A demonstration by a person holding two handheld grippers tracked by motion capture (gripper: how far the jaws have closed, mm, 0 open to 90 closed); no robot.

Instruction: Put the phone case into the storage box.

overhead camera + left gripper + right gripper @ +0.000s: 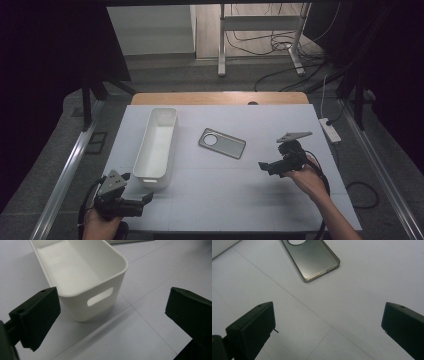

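A: Left gripper (134, 192)?
B: Jaws wide, empty, low at table (280, 200) corner, just short of bin's (156, 147) near end.
A: Middle?
B: Phone case (222, 143), flat, apart from bin.
A: Right gripper (266, 167)?
B: Wide too, empty, near case, aimed at it.

White bin (157, 145), grey phone case (222, 143) on table (240, 200).

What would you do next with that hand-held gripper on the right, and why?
Probably ease the right hand-held gripper forward to the phone case: its jaws are open and empty, the case lies flat just ahead, and the white bin sits empty.
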